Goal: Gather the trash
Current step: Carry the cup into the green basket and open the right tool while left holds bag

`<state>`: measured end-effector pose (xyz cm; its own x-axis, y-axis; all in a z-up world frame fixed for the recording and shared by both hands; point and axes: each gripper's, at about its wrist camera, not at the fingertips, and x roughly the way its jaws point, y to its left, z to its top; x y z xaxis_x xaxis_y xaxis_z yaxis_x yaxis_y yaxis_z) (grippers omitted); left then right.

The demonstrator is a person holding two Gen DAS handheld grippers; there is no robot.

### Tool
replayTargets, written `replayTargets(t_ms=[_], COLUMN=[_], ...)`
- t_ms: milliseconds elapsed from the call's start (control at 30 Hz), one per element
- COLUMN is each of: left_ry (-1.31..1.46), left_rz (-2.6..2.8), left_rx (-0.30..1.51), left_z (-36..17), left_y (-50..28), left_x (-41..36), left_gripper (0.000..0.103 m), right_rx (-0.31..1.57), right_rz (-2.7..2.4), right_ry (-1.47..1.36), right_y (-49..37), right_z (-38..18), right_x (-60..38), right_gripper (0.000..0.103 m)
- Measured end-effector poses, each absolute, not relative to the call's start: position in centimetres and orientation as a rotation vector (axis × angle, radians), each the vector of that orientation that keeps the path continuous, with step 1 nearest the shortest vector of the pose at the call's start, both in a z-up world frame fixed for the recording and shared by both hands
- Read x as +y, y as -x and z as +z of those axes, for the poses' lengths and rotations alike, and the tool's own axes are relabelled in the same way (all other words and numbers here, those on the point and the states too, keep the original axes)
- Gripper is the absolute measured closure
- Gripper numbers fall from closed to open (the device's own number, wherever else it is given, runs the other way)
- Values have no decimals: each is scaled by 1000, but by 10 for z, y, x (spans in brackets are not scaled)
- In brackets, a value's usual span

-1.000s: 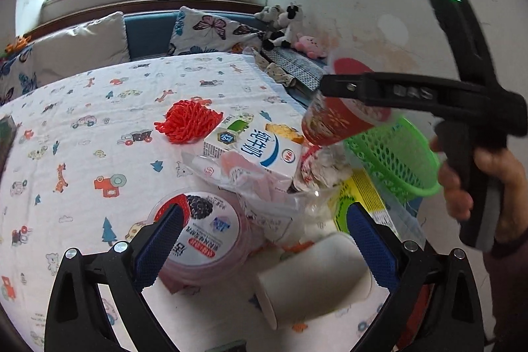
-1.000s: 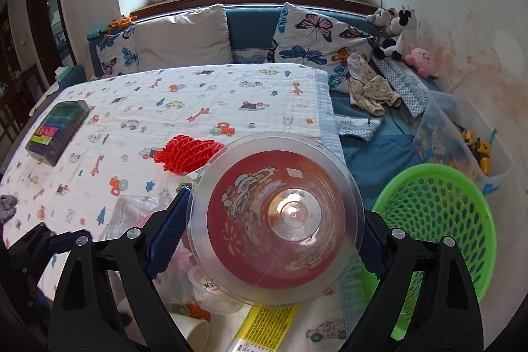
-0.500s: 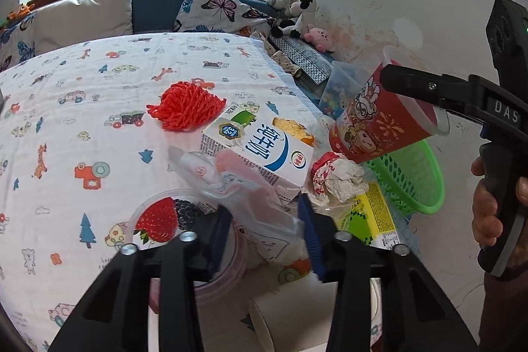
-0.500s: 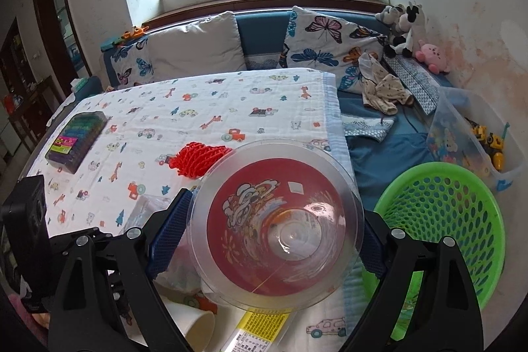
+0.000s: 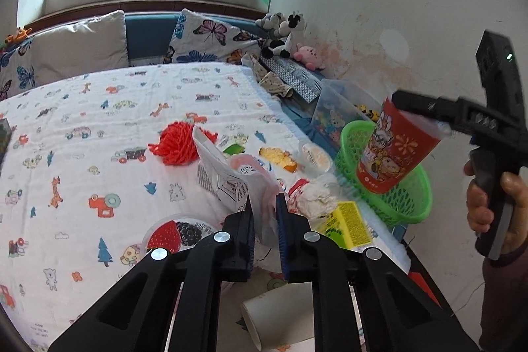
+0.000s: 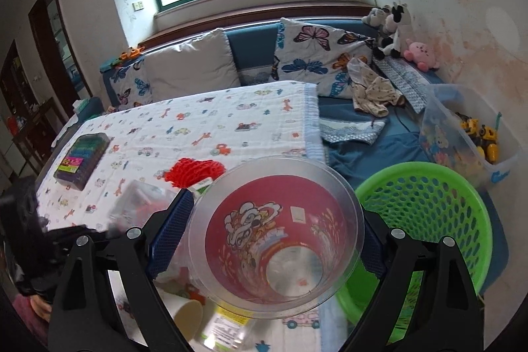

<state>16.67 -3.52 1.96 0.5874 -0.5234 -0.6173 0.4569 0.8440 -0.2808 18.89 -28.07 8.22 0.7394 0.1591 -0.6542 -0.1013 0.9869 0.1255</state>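
Note:
My left gripper [image 5: 265, 220] is shut on a clear plastic bag [image 5: 231, 177] with printed marks and holds it lifted above the table. My right gripper [image 6: 274, 240] is shut on a red plastic cup [image 6: 277, 240] with cartoon print; in the left wrist view the cup [image 5: 392, 150] hangs tilted over the green basket [image 5: 396, 197]. The basket also shows in the right wrist view [image 6: 439, 213], at the table's right edge. Trash lies on the table: a crumpled white paper [image 5: 313, 197], a paper cup [image 5: 280, 315] on its side, a yellow packet [image 5: 346, 226], a fruit-print lid [image 5: 175, 233].
A red mesh scrubber [image 5: 175, 144] lies on the cartoon-print tablecloth [image 5: 82, 154]. A small round tub [image 5: 315, 154] sits near the basket. A dark box [image 6: 82, 160] lies at the table's far left. A clear toy bin [image 6: 468, 134] stands behind the basket, with the wall to the right.
My left gripper closed on the plastic bag and lifted it off the table. My right gripper carried the red cup rightward over the green basket.

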Motion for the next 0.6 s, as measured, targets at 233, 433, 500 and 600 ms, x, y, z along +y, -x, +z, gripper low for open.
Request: replayTargets(t_ms=[233,433,500,600], left_ry=[66,55,45,27], left_rz=[-637,-706,-721,-746], left_rx=[676,678,684,702], left_z=[51,62,62,61], left_y=[-152,-157,-160,-166], left_x=[-53,-83,-95,-117], left_gripper=[92,92,92,92], right_rx=[729,754,776,809], right_rz=[30,-48,-71,-86], right_ry=[-119,-148,-155,-183], right_y=[-184,-182,-182,-182], right_z=[70,49,35,16], right_x=[-332,-372,-385,-402], right_gripper=[15,15,15,14])
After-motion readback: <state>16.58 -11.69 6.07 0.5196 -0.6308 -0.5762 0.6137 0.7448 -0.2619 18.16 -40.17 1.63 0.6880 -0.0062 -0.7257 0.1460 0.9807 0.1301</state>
